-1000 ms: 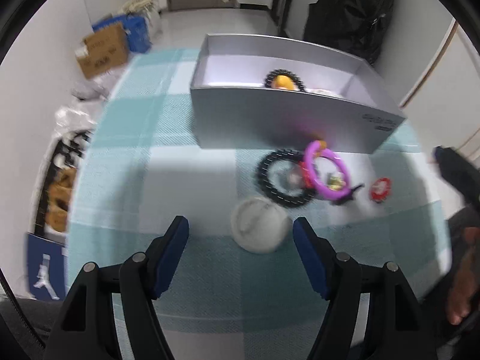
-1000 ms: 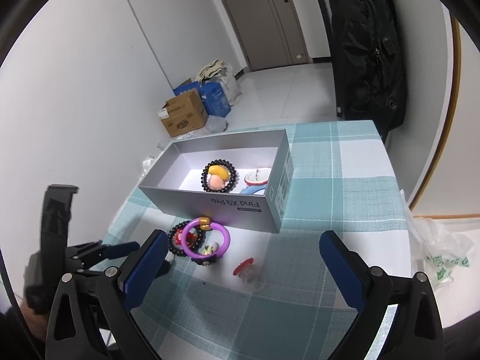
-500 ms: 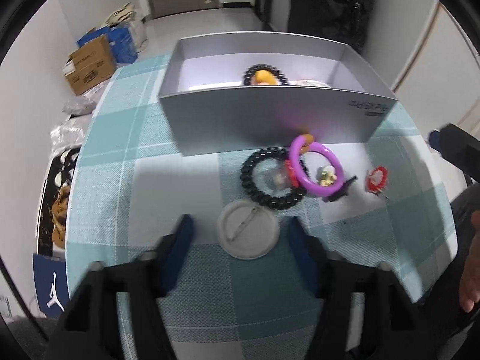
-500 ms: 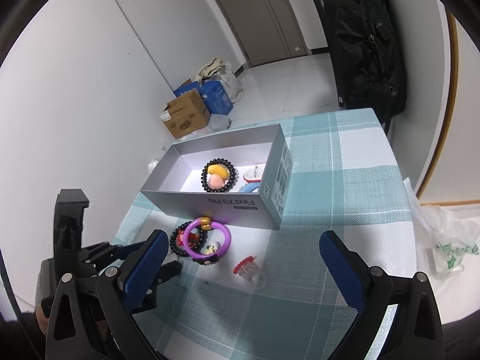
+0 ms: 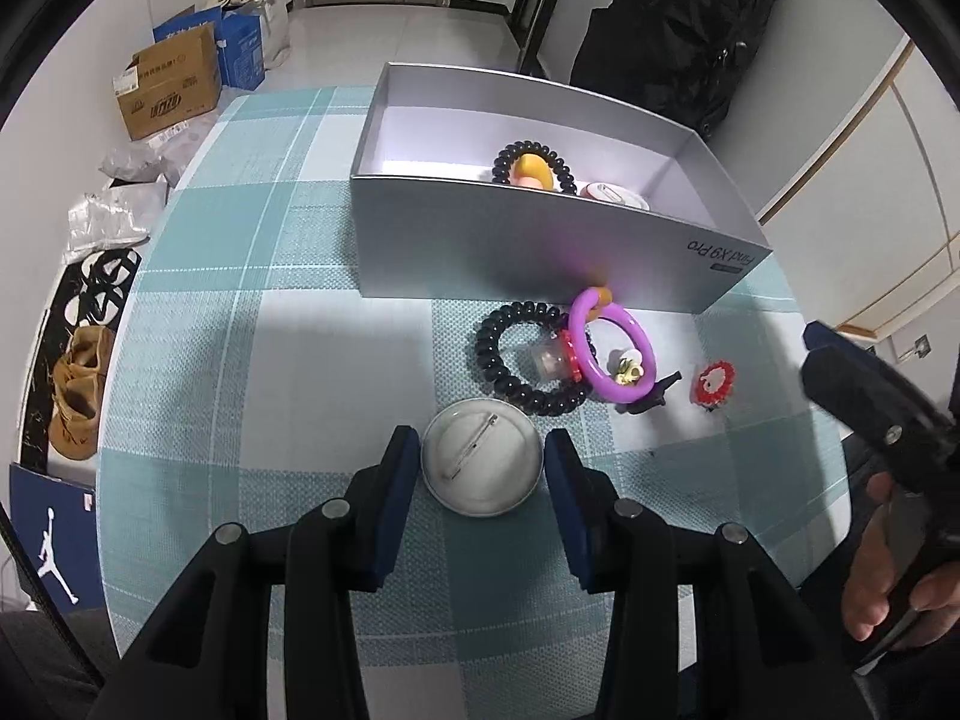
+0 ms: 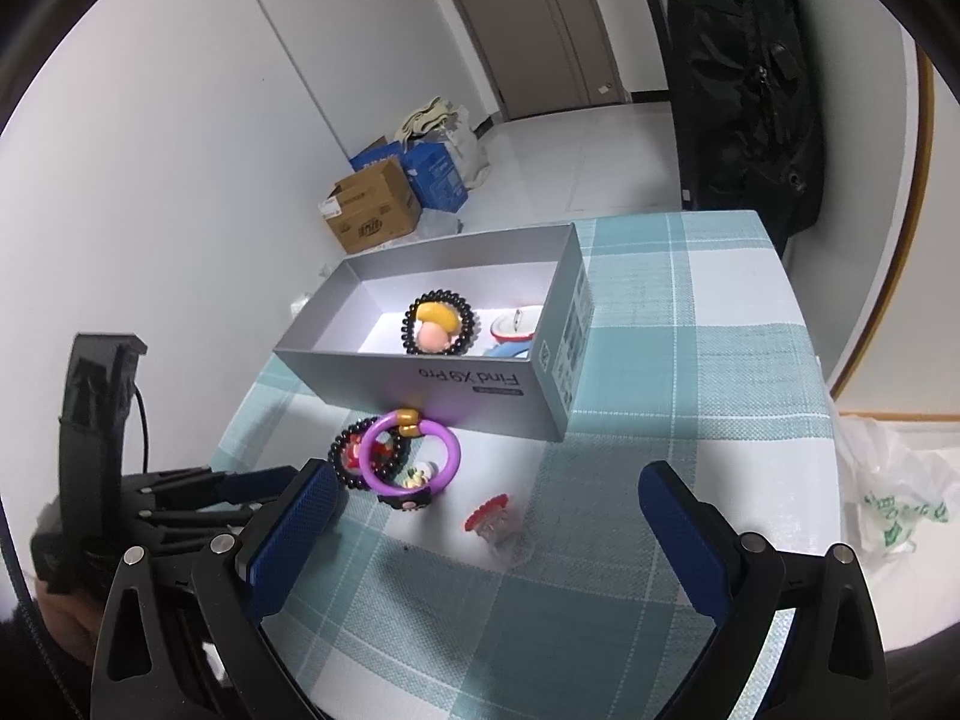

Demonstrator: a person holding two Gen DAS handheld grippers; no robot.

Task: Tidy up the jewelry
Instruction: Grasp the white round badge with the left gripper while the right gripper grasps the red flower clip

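Observation:
A round white pin badge (image 5: pixel 482 456) lies back-up on the checked cloth between the fingers of my left gripper (image 5: pixel 480 450), which is open around it with small gaps. Beyond it lie a black bead bracelet (image 5: pixel 522 360), a purple ring (image 5: pixel 612 354) and a small red flower piece (image 5: pixel 713 383). The grey box (image 5: pixel 540 240) holds another bead bracelet with a yellow figure (image 5: pixel 528 171) and a badge (image 5: pixel 612 195). My right gripper (image 6: pixel 489 516) is open wide and empty above the red flower piece (image 6: pixel 489 519). The purple ring (image 6: pixel 411 459) and box (image 6: pixel 456 378) show there too.
The table edge runs close on the left (image 5: pixel 120 360) with shoes (image 5: pixel 78 390) and bags on the floor below. Cardboard boxes (image 5: pixel 168 87) stand on the floor behind. A plastic bag (image 6: pixel 888 498) lies right of the table. A black bag (image 6: pixel 744 78) hangs at the back.
My left gripper has moved forward and down to the white badge and narrowed around it. My right gripper has shifted slightly and stays wide open.

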